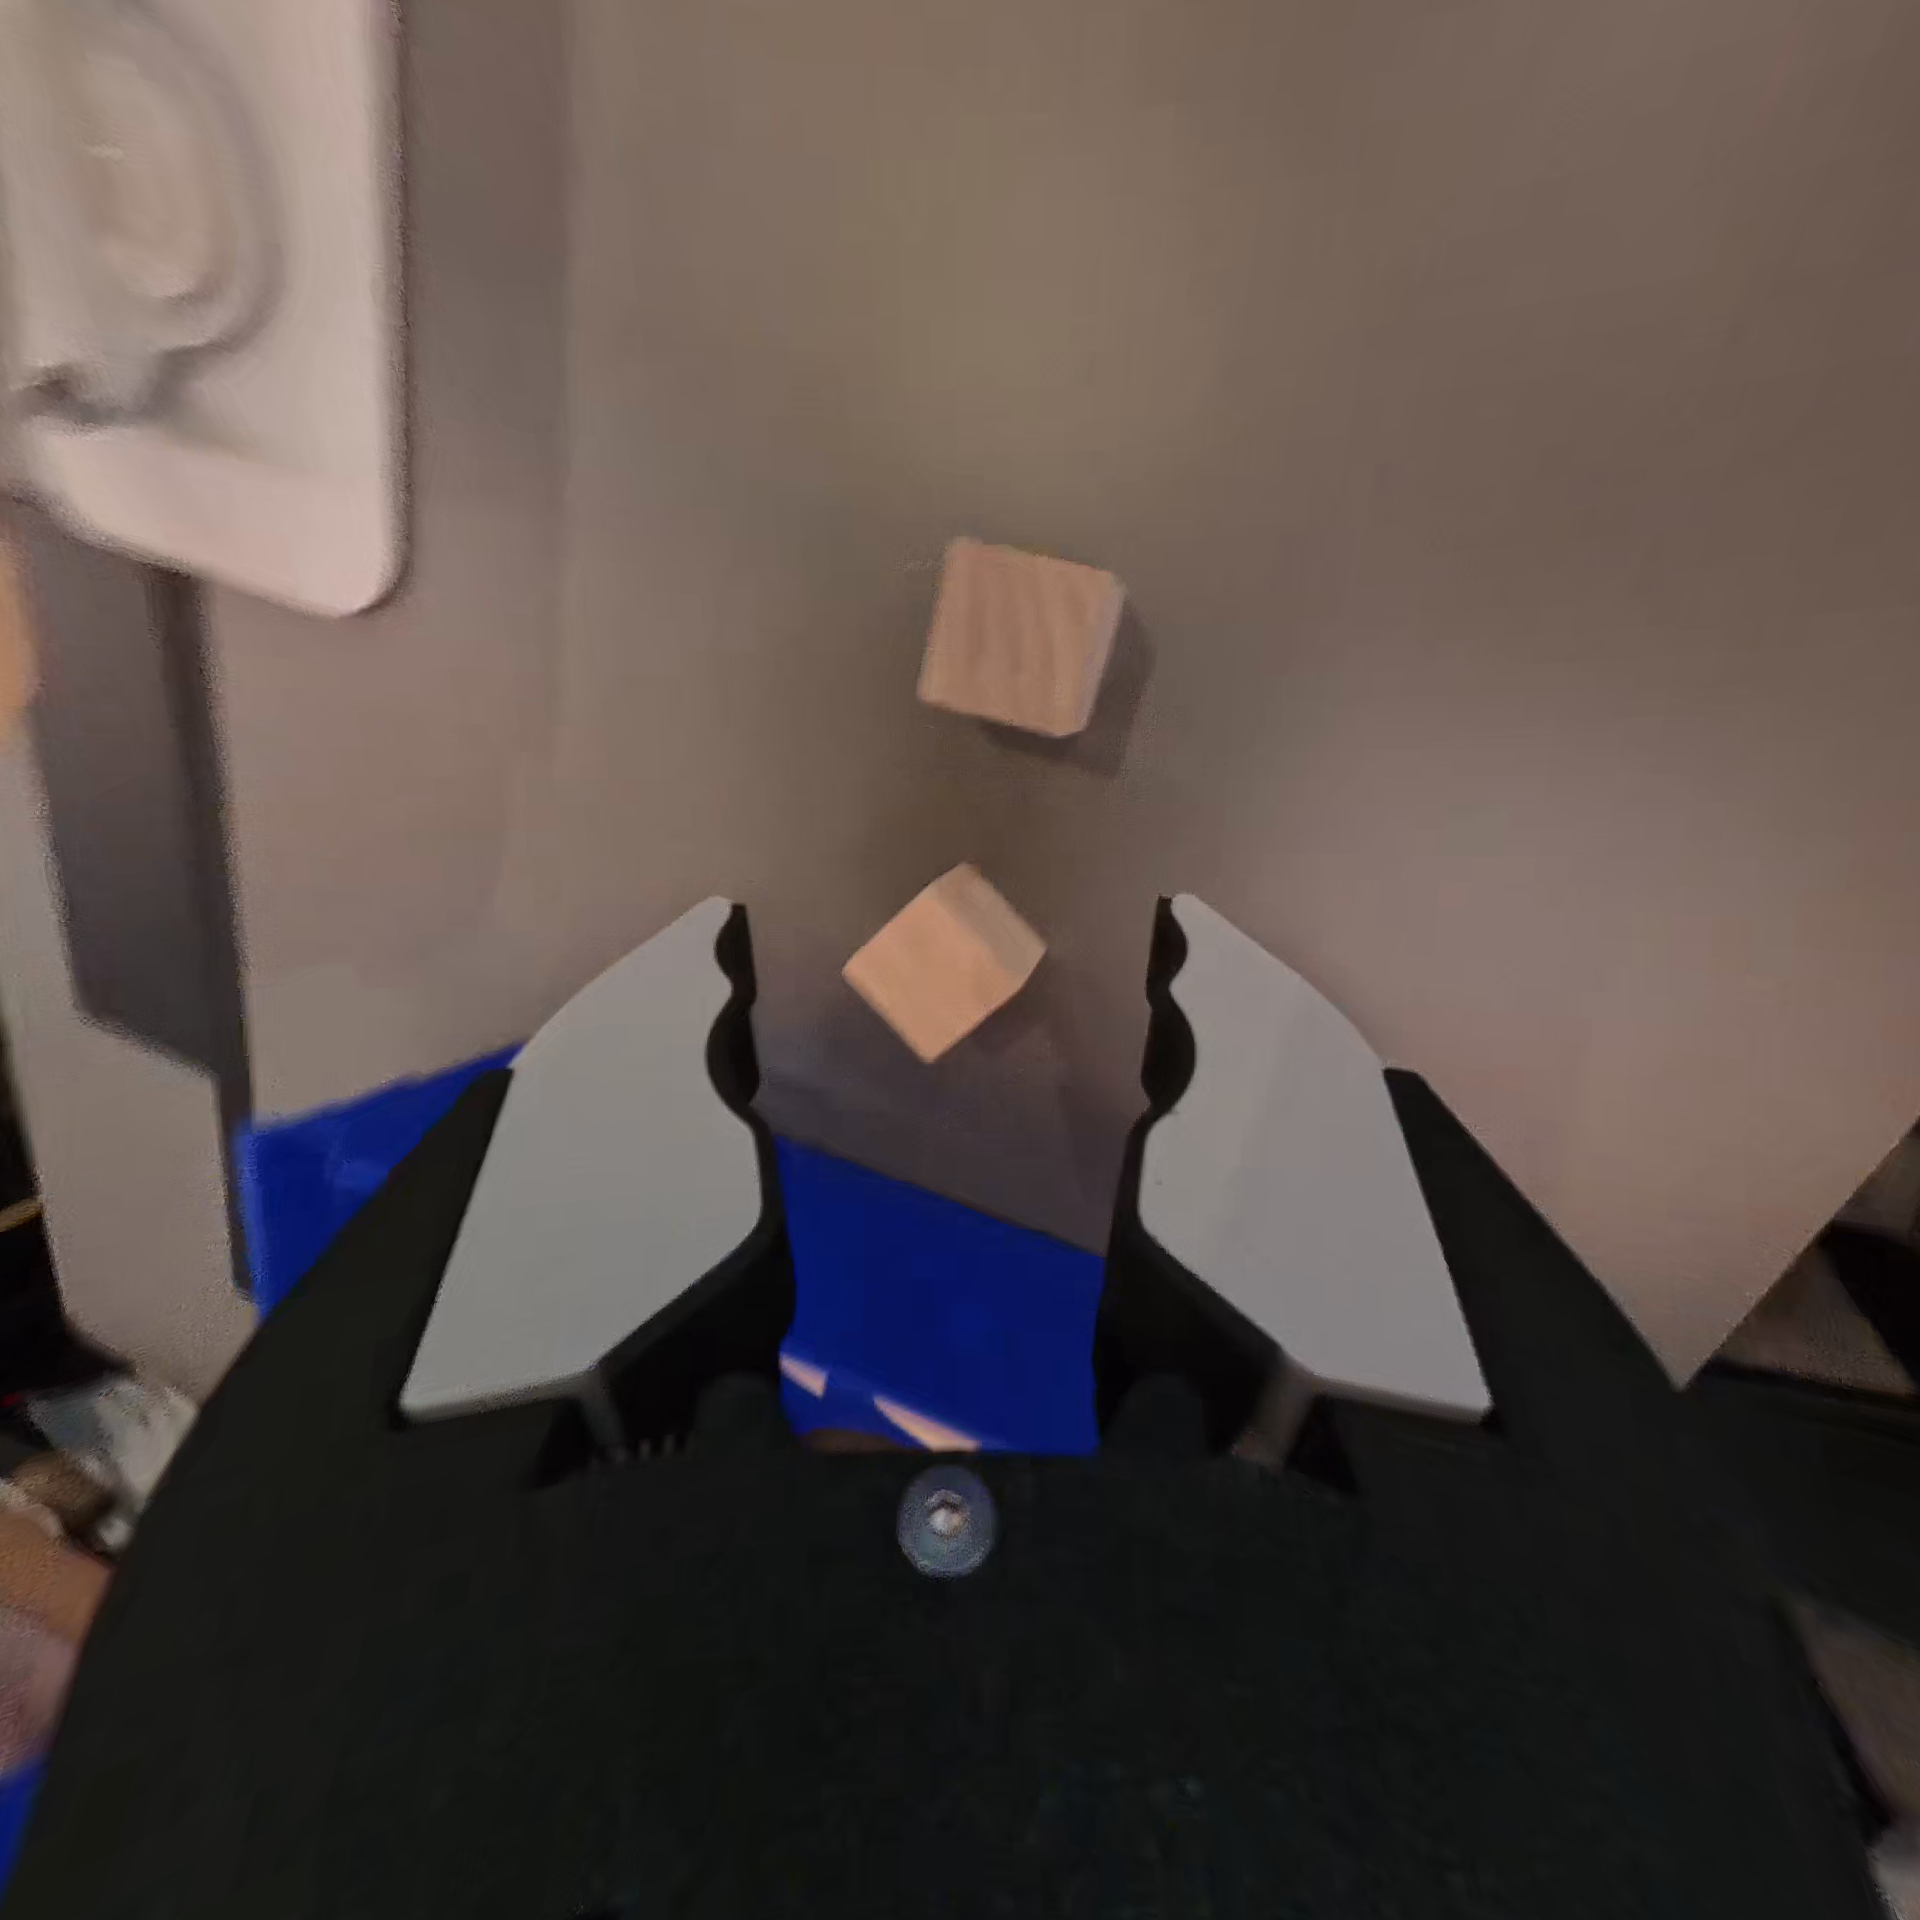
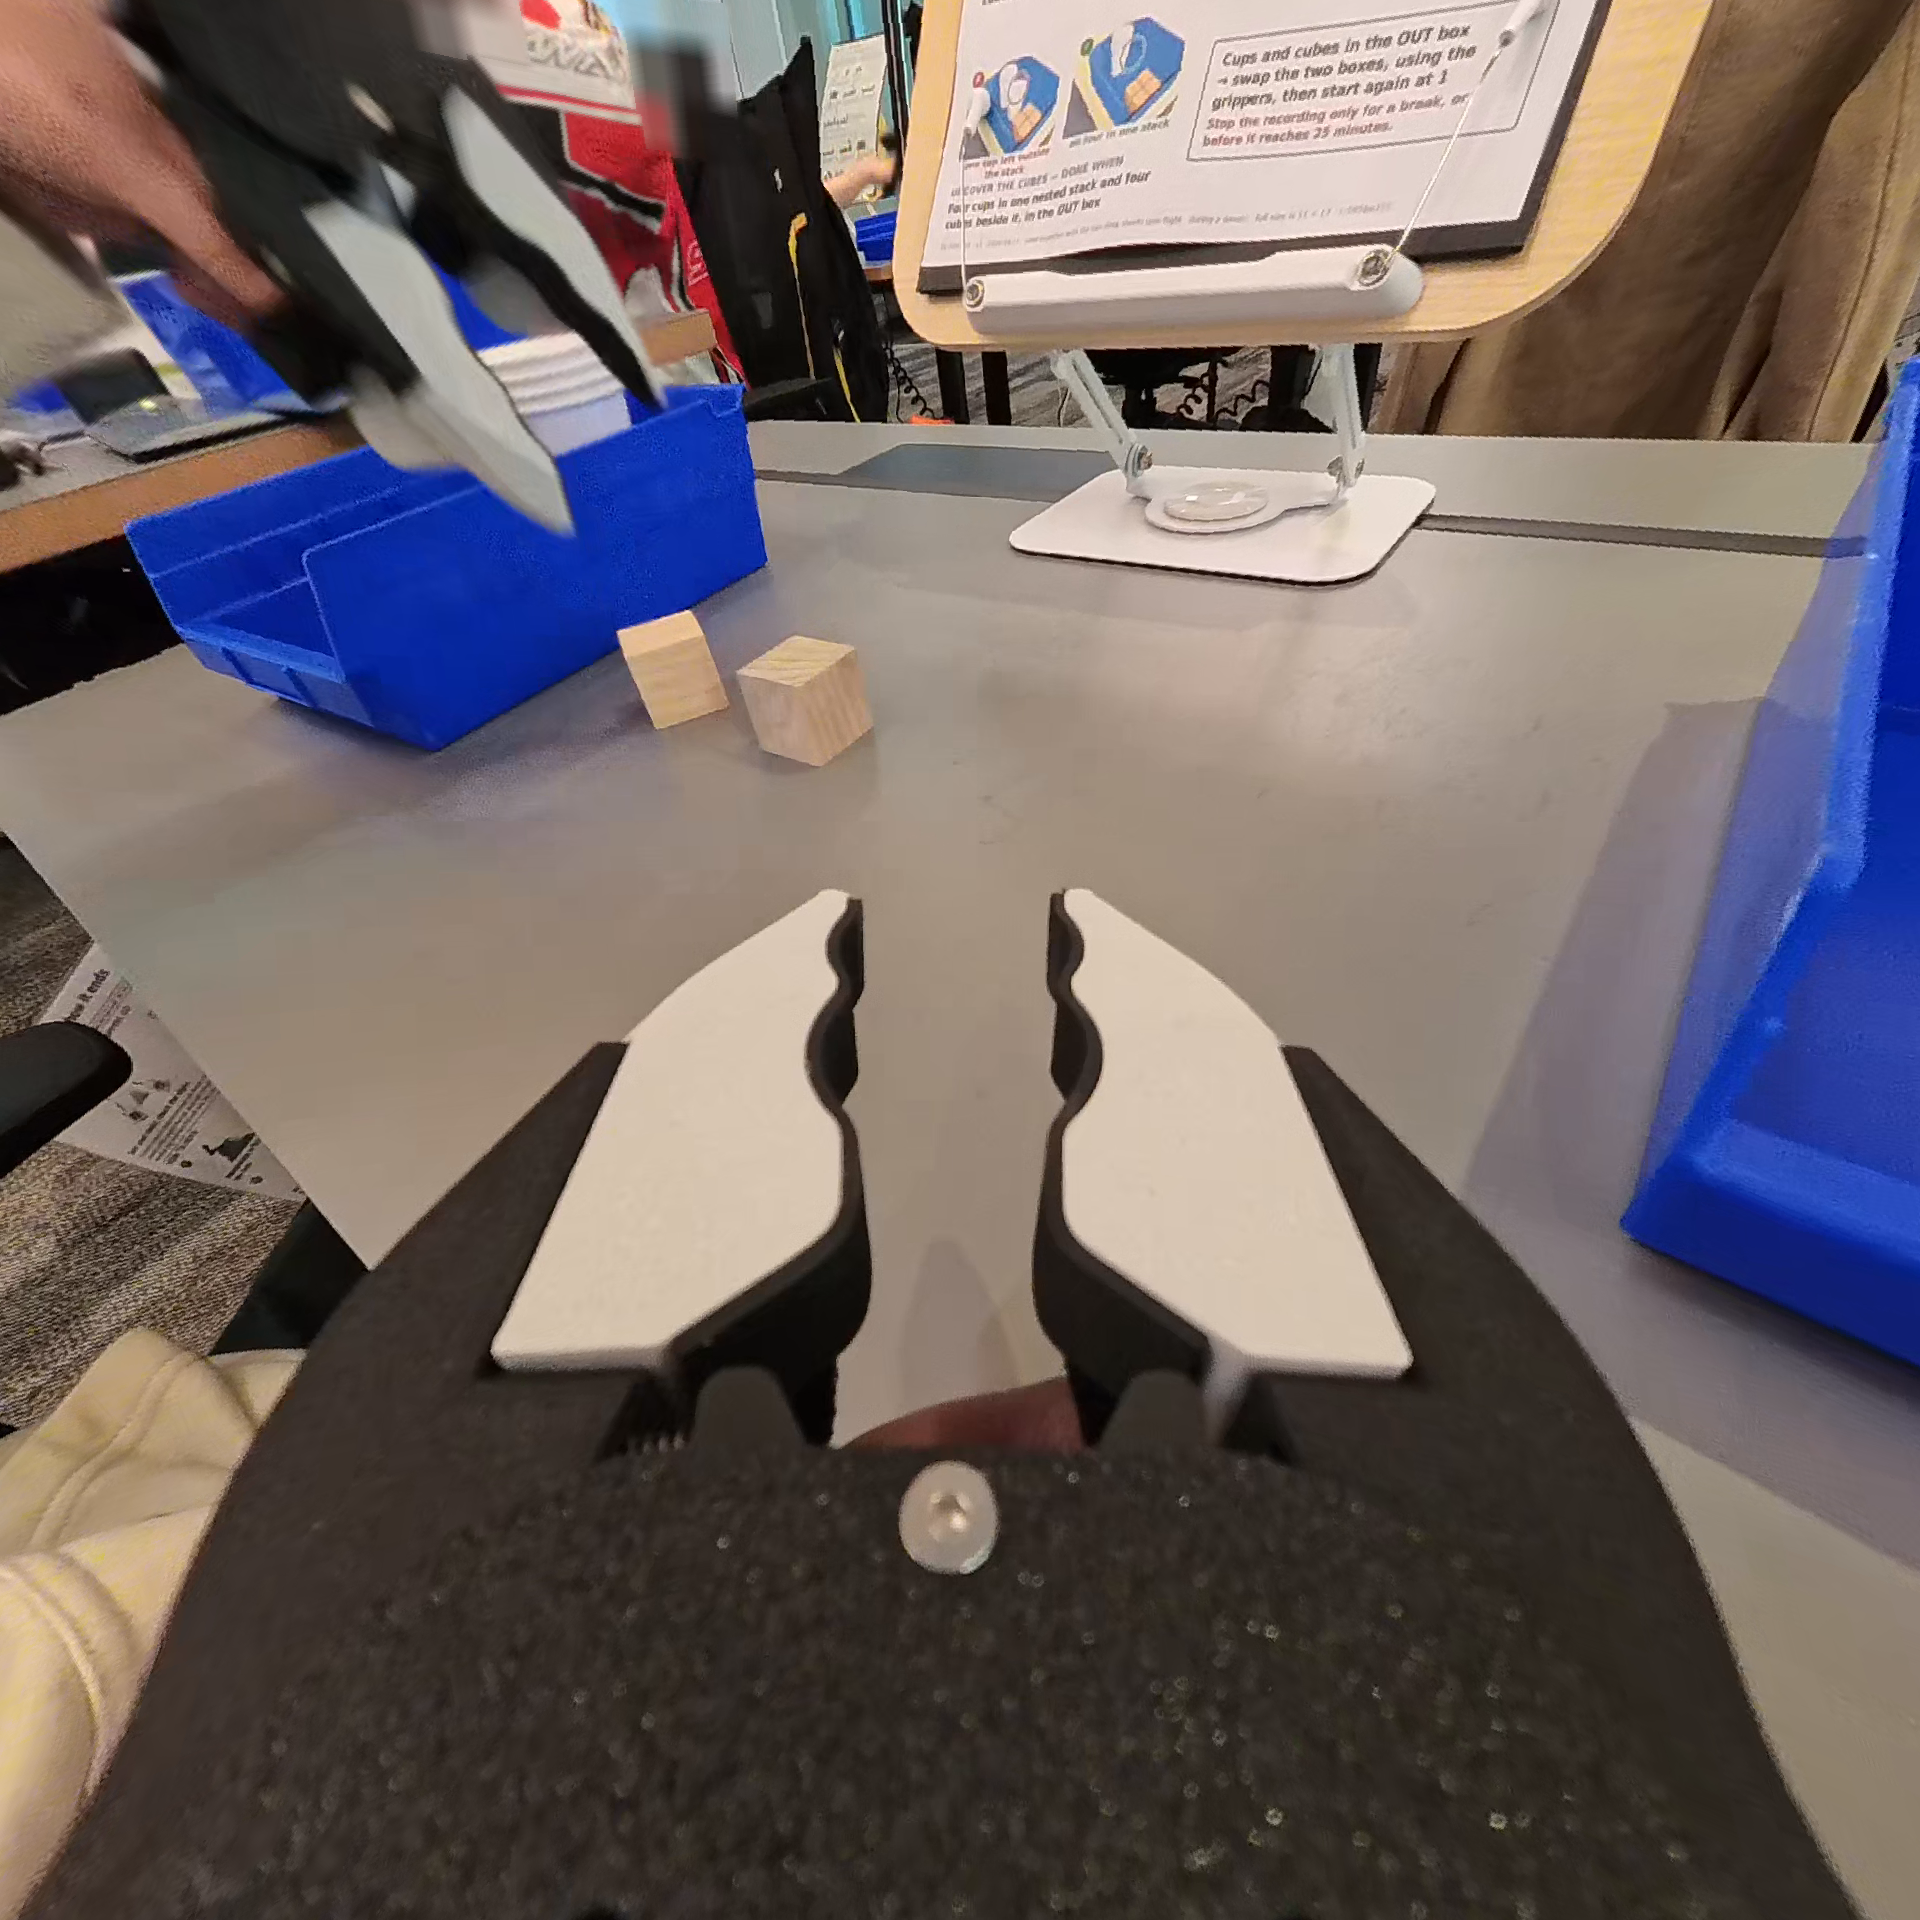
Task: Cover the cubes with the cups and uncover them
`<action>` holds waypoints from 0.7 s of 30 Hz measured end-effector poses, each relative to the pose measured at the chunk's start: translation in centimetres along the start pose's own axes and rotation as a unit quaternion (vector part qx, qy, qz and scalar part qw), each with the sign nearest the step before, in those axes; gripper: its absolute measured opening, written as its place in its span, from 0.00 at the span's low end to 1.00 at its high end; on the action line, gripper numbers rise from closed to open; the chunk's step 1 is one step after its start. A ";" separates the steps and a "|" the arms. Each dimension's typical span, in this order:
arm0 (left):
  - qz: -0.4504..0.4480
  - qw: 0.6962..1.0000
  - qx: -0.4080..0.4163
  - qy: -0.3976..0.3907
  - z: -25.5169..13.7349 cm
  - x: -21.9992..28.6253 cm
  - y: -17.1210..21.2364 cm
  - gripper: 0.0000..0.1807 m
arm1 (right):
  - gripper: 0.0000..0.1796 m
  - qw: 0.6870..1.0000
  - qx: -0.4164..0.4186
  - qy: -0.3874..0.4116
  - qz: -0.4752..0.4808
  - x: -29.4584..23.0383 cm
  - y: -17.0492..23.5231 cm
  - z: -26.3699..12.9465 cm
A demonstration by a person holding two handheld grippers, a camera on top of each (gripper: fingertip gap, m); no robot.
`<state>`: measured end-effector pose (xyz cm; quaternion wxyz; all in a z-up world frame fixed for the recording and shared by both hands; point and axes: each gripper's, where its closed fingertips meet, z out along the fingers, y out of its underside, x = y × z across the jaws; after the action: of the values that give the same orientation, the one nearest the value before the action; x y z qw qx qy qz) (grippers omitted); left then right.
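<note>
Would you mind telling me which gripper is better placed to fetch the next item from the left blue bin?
Left. The left gripper hovers open above that bin; the right gripper sits far back.

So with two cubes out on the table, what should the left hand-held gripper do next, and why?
Probably reach back into the left blue bin. The left hand-held gripper is open and empty, both cubes sit uncovered, and the stack of white cups is still in the bin.

Two cubes (image 2: 748,691) beside bin (image 2: 447,603) on table (image 2: 1143,790)
</note>
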<state>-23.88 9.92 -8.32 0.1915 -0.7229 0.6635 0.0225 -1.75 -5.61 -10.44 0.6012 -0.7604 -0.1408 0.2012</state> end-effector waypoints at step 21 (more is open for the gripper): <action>-0.477 0.869 -0.113 0.071 3.2 0.8 23.1 0.32 | 0.19 1.000 -0.019 -0.005 -0.016 -0.8 0.9 0.8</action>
<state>-45.42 9.12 -17.21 0.0488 -0.9676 0.2430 -0.0482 -2.89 -5.53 -11.35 0.5894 -0.7682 -0.1596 0.1926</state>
